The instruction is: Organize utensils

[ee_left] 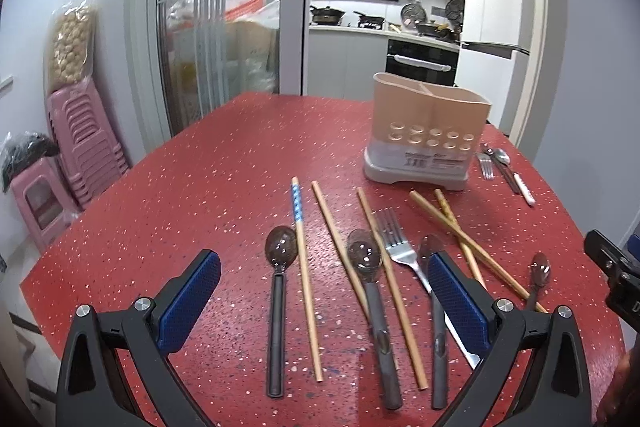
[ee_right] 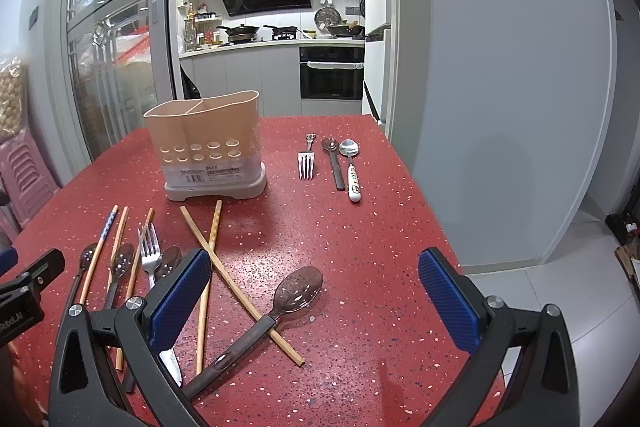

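Observation:
A beige two-compartment utensil holder (ee_left: 428, 131) (ee_right: 208, 147) stands upright on the red speckled table (ee_left: 200, 187). In front of it lie several wooden chopsticks (ee_left: 306, 279), dark-handled spoons (ee_left: 278, 291) and a steel fork (ee_left: 400, 247). My left gripper (ee_left: 324, 303) hovers open above these, holding nothing. In the right wrist view a dark spoon (ee_right: 276, 311) lies across crossed chopsticks (ee_right: 236, 283), just ahead of my open, empty right gripper (ee_right: 316, 299). Beyond lie a fork (ee_right: 306, 159), a dark spoon (ee_right: 334, 163) and a white-handled spoon (ee_right: 351, 167).
The table's right edge (ee_right: 420, 211) drops to a tiled floor. Stacked pink stools (ee_left: 80, 135) stand off the left side. A glass cabinet and a kitchen doorway lie behind. The other gripper's black body (ee_left: 616, 267) (ee_right: 24, 287) shows at each view's side.

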